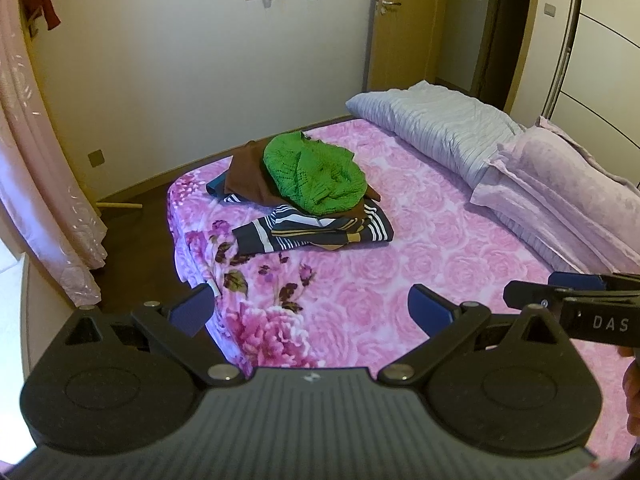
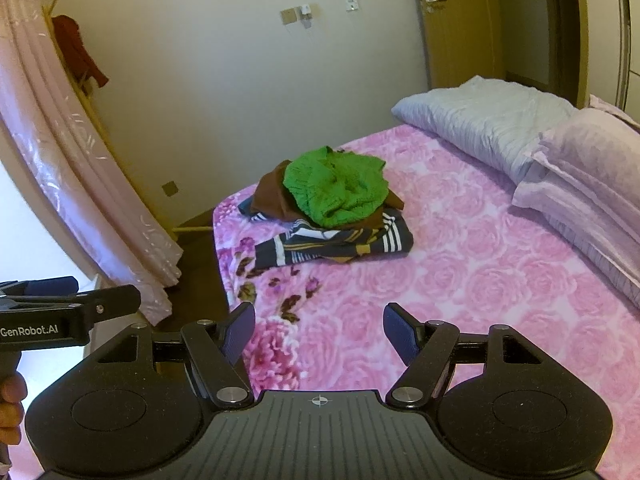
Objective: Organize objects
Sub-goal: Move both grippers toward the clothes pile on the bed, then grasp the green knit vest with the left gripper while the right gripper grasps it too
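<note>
A pile of clothes lies on the pink floral bed point(image 1: 400, 272) near its far left corner. A green knitted sweater point(image 1: 316, 176) lies on top, over a brown garment point(image 1: 248, 172) and a folded navy striped garment point(image 1: 320, 230). The same sweater point(image 2: 340, 186), brown garment point(image 2: 272, 192) and striped garment point(image 2: 336, 244) show in the right wrist view. My left gripper point(image 1: 312, 312) is open and empty, well short of the pile. My right gripper point(image 2: 320, 332) is open and empty, also short of the pile; it shows side-on in the left wrist view point(image 1: 560, 292).
A grey folded quilt point(image 1: 440, 124) and lilac pillows point(image 1: 560, 184) lie along the bed's right side. A pink curtain point(image 1: 36, 184) hangs at the left. A wooden door point(image 1: 396, 28) stands in the far wall. Dark floor point(image 1: 132, 240) lies left of the bed.
</note>
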A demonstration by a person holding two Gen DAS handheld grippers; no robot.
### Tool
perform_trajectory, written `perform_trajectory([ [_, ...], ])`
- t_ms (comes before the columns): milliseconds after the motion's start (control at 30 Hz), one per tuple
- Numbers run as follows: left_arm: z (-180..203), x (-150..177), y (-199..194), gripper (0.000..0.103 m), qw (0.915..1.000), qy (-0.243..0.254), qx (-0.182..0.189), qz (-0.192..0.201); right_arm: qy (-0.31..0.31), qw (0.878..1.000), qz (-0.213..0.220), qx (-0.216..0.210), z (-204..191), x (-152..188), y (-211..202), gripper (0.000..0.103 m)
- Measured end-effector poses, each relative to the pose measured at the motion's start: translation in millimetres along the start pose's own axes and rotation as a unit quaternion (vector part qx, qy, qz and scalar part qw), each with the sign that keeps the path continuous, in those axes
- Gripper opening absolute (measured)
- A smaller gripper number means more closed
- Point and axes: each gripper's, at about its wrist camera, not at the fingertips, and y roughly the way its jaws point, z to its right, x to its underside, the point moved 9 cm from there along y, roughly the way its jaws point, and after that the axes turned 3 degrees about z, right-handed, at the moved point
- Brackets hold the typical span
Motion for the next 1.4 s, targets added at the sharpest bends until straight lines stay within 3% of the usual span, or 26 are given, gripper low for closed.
perform_trajectory([
  [333, -37.2, -27.2, 103.5, 0.102, 0.9976, 0.006, 0.025, -0.065, 0.032, 0.999, -0.039, 0.005, 9.4, -27.0, 93.4, 0.068],
  [767, -93.4, -102.1, 284.2, 0.102, 0.9932, 0.017, 0.042, -0.107, 0.09, 0.993, -0.07, 0.035, 28.7, -91.4, 260.8, 0.068],
  [967, -110.0, -132.5, 373.8, 0.099, 0.9925, 0.029, 0.043, -0.111, 0.112, 0.99, -0.061, 0.053, 51.0, -118.0, 338.0, 0.068],
  [1200, -123.6, -158.7, 478.1, 0.091, 0.9888, 0.016, 0.073, -0.129, 0.159, 0.985, -0.038, 0.056, 76.5, -146.5, 423.3, 0.068],
  [1400, -123.6, -173.9, 552.2, 0.089, 0.9865, 0.013, 0.087, -0.138, 0.178, 0.981, -0.039, 0.067, 92.6, -151.8, 489.6, 0.068],
])
